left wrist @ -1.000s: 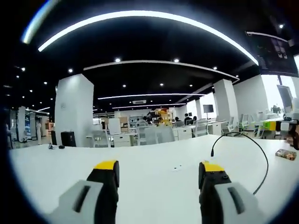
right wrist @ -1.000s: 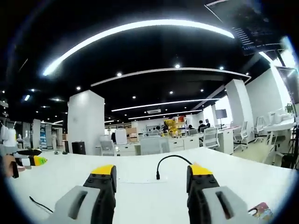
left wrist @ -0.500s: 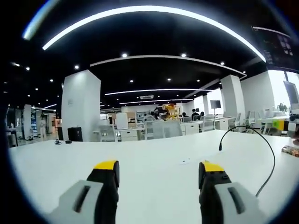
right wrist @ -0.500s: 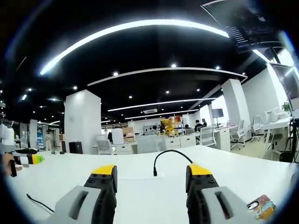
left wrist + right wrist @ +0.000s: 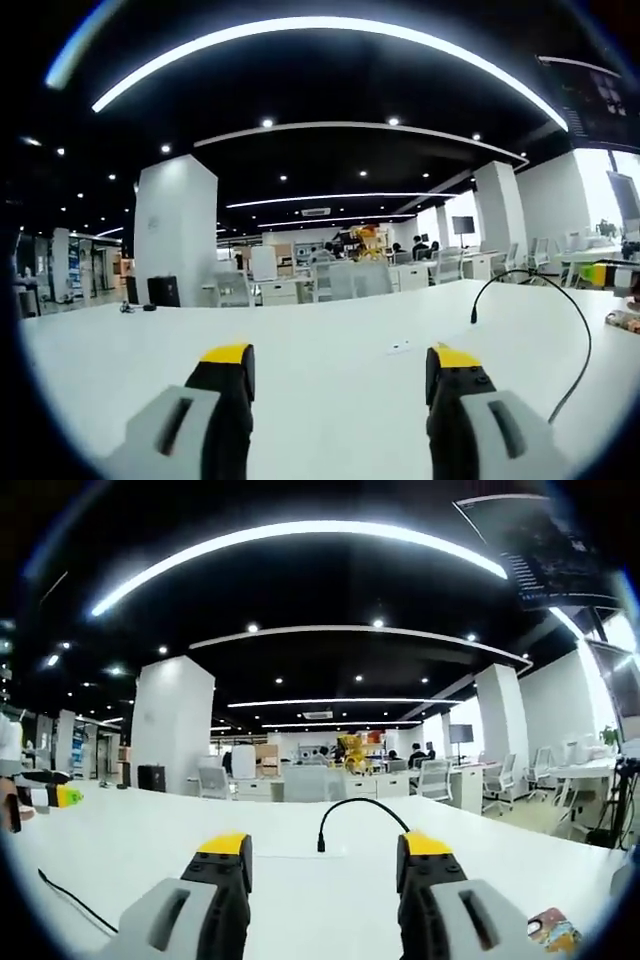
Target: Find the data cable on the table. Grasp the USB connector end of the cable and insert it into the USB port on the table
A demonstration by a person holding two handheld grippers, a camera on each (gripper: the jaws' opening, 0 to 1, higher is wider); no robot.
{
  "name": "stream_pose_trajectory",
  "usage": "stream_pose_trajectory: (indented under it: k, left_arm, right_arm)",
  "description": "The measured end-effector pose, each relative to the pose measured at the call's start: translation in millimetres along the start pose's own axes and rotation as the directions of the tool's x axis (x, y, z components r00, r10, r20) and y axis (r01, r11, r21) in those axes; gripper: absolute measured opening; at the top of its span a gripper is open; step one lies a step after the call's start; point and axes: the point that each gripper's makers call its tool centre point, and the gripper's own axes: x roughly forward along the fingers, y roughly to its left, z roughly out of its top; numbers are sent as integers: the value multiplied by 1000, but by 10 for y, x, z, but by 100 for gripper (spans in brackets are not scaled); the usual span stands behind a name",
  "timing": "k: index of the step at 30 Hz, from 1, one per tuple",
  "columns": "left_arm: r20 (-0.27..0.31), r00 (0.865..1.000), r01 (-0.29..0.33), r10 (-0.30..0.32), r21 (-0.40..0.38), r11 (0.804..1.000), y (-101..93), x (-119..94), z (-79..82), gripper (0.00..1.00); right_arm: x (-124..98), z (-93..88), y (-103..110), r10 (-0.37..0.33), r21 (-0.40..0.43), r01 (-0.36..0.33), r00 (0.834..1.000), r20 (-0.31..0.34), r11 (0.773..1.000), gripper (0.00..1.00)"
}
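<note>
Black cable (image 5: 362,804) arches above the white table (image 5: 130,850), its plug end (image 5: 320,846) drooping dead ahead of our right claw (image 5: 322,842), jaws apart and empty, which we judge nearer than our left claw (image 5: 340,356), likewise parted and empty.

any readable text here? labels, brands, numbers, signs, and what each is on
None can be read.
Overhead screen: something is displayed, too small and blurred to read.
Card on the table: colourful print, too blurred to read.
</note>
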Motion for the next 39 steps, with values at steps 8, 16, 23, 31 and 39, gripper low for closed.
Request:
stream_pose_trajectory:
  k: [8, 16, 23, 31, 39]
  left_arm:
    - [-15, 1000, 8, -8, 8, 1000, -60, 15, -52, 70]
    - [-15, 1000, 13, -13, 4, 1000, -91, 23, -89, 69]
    - [-13, 1000, 6, -6, -1, 1000, -65, -5, -114, 69]
    - [3, 1000, -2, 2, -19, 1000, -27, -15, -119, 68]
    - [-7, 1000, 7, -7, -9, 1000, -55, -18, -154, 67]
  right_arm:
    - [-8, -20, -8, 12, 20, -13, 1000, 11, 1000, 59]
    - [-14, -49, -24, 22, 26, -22, 1000, 20, 999, 58]
    - [-40, -6, 11, 40, 28, -41, 998, 53, 999, 58]
    - [-58, 34, 60, 60, 27, -62, 995, 84, 998, 57]
    - [-60, 21, 117, 77, 19, -79, 993, 85, 997, 57]
